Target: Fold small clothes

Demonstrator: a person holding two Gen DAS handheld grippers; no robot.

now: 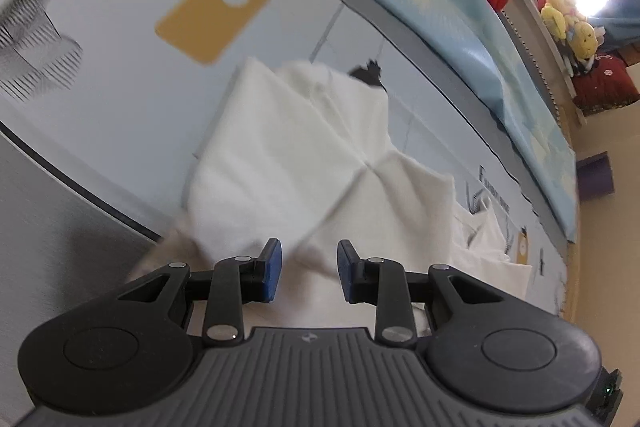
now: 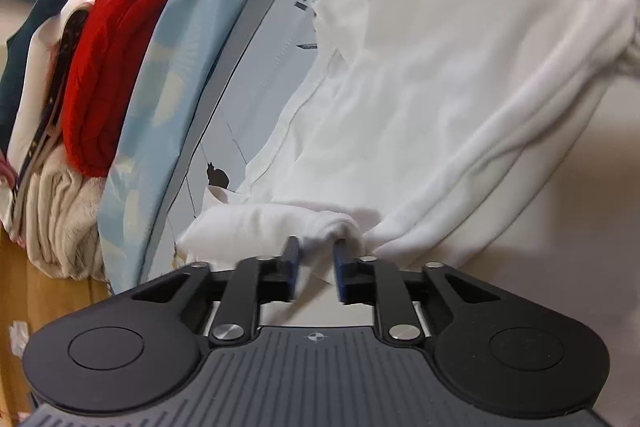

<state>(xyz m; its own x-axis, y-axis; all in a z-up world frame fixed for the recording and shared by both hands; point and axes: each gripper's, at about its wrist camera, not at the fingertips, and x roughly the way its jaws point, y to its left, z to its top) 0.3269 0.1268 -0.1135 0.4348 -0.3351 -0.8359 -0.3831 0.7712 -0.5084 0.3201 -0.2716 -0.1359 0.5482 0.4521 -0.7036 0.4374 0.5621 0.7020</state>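
Observation:
A white garment [image 1: 304, 155] lies partly folded on a pale printed cover [image 1: 120, 75], with creases crossing at its middle. My left gripper [image 1: 309, 265] hovers over its near edge, blue pads apart, and nothing is pinched between them. In the right wrist view the same white garment [image 2: 420, 99] stretches away to the upper right in long folds. A rolled edge of it [image 2: 326, 225] lies across the tips of my right gripper [image 2: 316, 259]. Those pads stand apart with cloth in the gap, and I see no squeeze on it.
A light blue patterned cloth [image 2: 160, 75] runs along the far edge of the cover. Beyond it sits a pile of red [image 2: 108, 75], dark and cream clothes. Yellow plush toys [image 1: 568, 23] sit on a shelf at the far right. The cover's print shows a deer [image 1: 52, 7] and a yellow tag [image 1: 212, 15].

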